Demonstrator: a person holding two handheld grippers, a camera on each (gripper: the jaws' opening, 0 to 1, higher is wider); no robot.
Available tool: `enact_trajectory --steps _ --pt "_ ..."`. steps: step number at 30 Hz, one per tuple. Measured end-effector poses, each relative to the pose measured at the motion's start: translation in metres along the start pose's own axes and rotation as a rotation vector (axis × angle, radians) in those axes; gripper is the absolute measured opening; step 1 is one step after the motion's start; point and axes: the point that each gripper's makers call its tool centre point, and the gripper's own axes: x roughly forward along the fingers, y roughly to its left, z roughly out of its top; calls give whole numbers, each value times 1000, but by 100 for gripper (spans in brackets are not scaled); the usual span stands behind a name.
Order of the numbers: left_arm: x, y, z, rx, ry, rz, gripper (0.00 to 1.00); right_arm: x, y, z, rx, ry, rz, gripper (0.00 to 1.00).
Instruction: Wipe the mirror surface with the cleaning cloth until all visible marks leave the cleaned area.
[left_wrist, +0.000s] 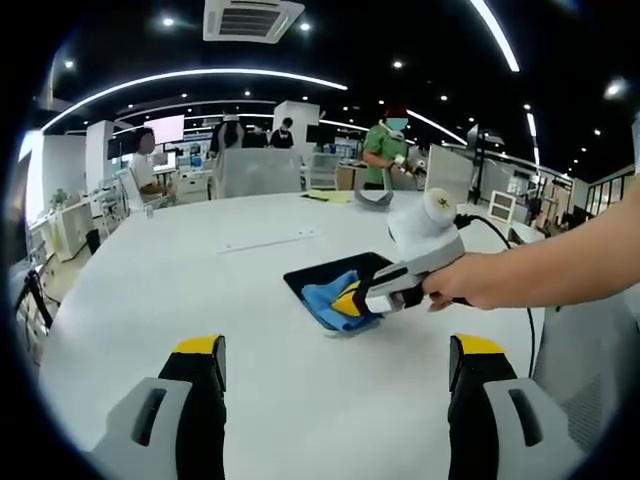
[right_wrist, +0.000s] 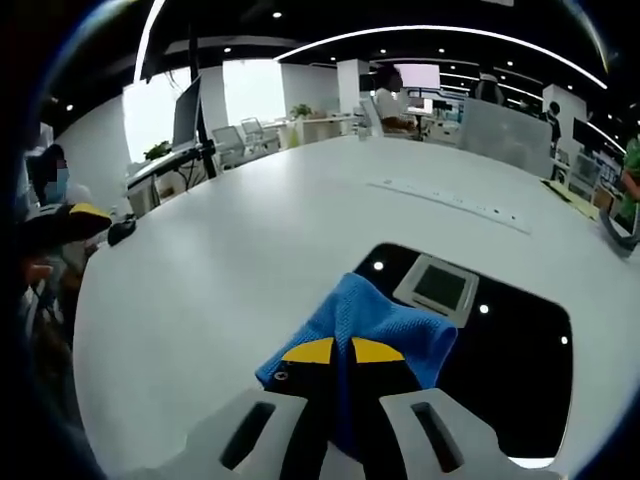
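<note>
— Cloth (left_wrist: 333, 300) first, from the left gripper view: what do you have?

— I see the blue cleaning cloth lying on the mirror (left_wrist: 312, 277), a dark slab flat on the white desk (left_wrist: 150, 300). The right gripper (left_wrist: 362, 300) comes in from the right, held in a hand (left_wrist: 470, 282), its yellow tips pinched on the cloth. My left gripper (left_wrist: 337, 365) hangs back over bare desk, fingers (left_wrist: 200, 375) apart, holding nothing.

— And the right gripper view?

— The right gripper (right_wrist: 343, 352) has its fingers (right_wrist: 310, 352) closed together on the cloth (right_wrist: 370, 325), which sits at the mirror's (right_wrist: 520, 370) near edge. The glass reflects ceiling lights and a vent panel; I can't pick out marks from here.

— How would you run the wipe?

— I'd keep the clamp firm, press the cloth flat, and stroke in overlapping passes across the glass. The risk I judge is the mirror sliding on the smooth desk, so light pressure, perhaps steadying it with the left.
</note>
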Motion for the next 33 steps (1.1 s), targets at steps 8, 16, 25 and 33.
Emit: enact_trajectory --steps 8,16,25,33 --pt "3 -7 0 6 4 -12 93 -7 -6 -4 18 -3 -1 0" --pt "3 -7 0 8 7 -12 93 -13 -12 -8 23 -2 -8 0" --pt "8 -13 1 18 9 -26 93 -22 -25 -15 42 2 -26 0" --pt "11 -16 4 26 9 -36 93 -28 -35 -20 59 1 -39 0"
